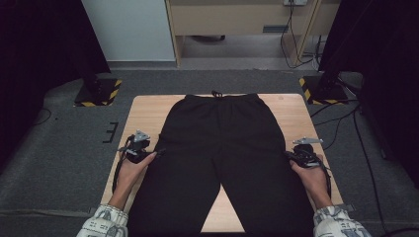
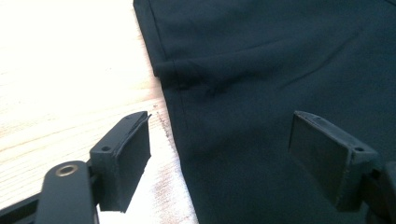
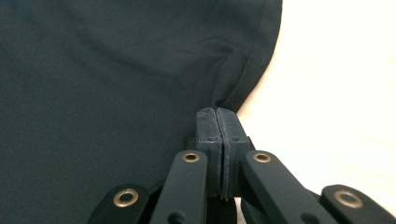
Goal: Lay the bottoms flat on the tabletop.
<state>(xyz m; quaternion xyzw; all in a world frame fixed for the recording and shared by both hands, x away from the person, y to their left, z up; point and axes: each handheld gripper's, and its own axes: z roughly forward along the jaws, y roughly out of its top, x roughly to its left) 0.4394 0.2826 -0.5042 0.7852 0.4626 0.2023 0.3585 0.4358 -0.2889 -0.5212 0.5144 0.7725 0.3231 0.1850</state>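
Note:
Black sweatpants (image 1: 217, 148) lie flat on the wooden table (image 1: 148, 113), waistband at the far side and legs toward me. At the pants' left edge my left gripper (image 1: 157, 154) stands open. In the left gripper view its jaws straddle the side seam (image 2: 173, 107): one pad over bare wood (image 2: 70, 70), the other over the black cloth (image 2: 261, 70). At the pants' right edge my right gripper (image 1: 288, 154) is shut. In the right gripper view its tips (image 3: 217, 112) pinch the hem of the cloth (image 3: 93, 93), and folds gather toward them.
Pale table wood (image 3: 336, 93) shows to the right of the pinched edge. Two stand bases with yellow-black stripes (image 1: 96, 94) (image 1: 321, 91) sit on the grey carpet beyond the table's far corners. Cables (image 1: 346, 123) trail on the floor at the right.

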